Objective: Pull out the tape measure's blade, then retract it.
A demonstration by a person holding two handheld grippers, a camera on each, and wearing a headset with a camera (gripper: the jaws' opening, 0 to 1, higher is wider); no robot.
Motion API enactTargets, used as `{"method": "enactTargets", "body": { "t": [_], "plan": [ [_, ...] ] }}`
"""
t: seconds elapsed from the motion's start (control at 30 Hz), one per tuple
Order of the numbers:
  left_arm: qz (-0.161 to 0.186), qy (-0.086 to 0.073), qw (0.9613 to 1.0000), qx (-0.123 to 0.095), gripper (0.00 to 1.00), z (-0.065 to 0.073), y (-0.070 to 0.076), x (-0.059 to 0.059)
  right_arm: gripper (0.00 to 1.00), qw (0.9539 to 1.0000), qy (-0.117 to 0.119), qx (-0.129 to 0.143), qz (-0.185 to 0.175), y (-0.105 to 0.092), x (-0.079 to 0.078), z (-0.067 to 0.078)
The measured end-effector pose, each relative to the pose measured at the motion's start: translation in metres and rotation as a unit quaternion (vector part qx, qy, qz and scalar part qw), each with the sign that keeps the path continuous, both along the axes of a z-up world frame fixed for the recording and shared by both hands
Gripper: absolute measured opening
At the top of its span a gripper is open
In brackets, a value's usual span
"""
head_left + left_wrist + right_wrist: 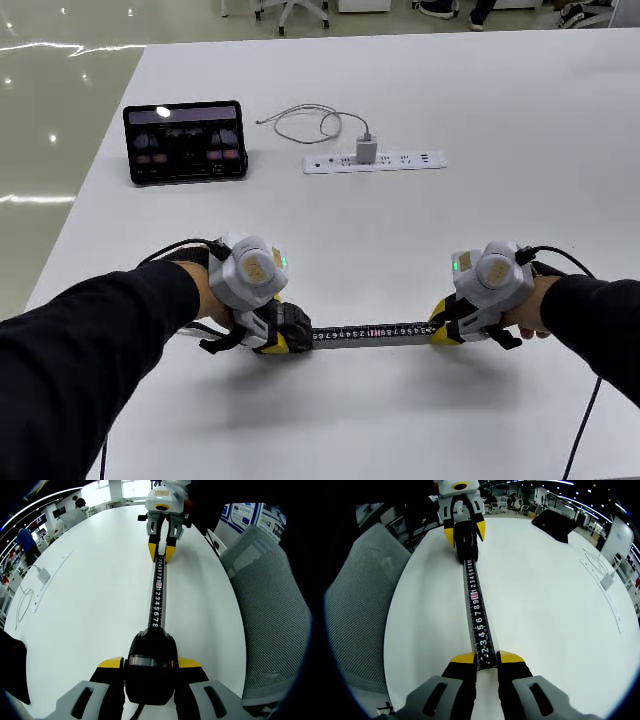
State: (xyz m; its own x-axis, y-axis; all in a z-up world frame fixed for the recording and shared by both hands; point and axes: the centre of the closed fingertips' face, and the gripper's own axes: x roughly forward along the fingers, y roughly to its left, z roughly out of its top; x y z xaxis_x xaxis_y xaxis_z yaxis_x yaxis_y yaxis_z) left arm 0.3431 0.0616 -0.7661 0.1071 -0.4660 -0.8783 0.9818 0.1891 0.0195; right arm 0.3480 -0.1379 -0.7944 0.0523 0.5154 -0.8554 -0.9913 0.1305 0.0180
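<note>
Tape measure case (151, 666), black and squat, sits clamped between the 2 yellow-tipped jaws of the left gripper (272, 338), which press snugly on its sides. From the case the blade (478, 611) runs straight ahead of those jaws along the white table (420, 90), numbers facing up. At the far end the right gripper (487, 658) has its 2 jaws almost together, pinching the blade's tip between them. The 2 grippers face each other down the blade, well apart. Beyond the jaws, across the table, lie a dark tablet (185, 141) and a white power strip (375, 161) with a charger (366, 150) plugged in, its cable looped beside it. A grey mesh chair (272, 605) stands off the table's edge.
</note>
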Motion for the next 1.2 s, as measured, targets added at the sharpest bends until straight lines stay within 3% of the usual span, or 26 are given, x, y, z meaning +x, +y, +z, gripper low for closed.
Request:
{"method": "enactTargets", "body": {
  "t": [0.43, 1.2],
  "plan": [
    [0.001, 0.000, 1.0000, -0.002, 0.34, 0.000, 0.000, -0.001, 0.11, 0.9999, 0.000, -0.010, -0.008, -0.020, 0.001, 0.000],
    [0.000, 0.001, 1.0000, -0.003, 0.34, 0.000, 0.000, 0.000, 0.11, 0.9998, 0.001, -0.015, -0.016, -0.036, 0.000, 0.000]
  ]
}}
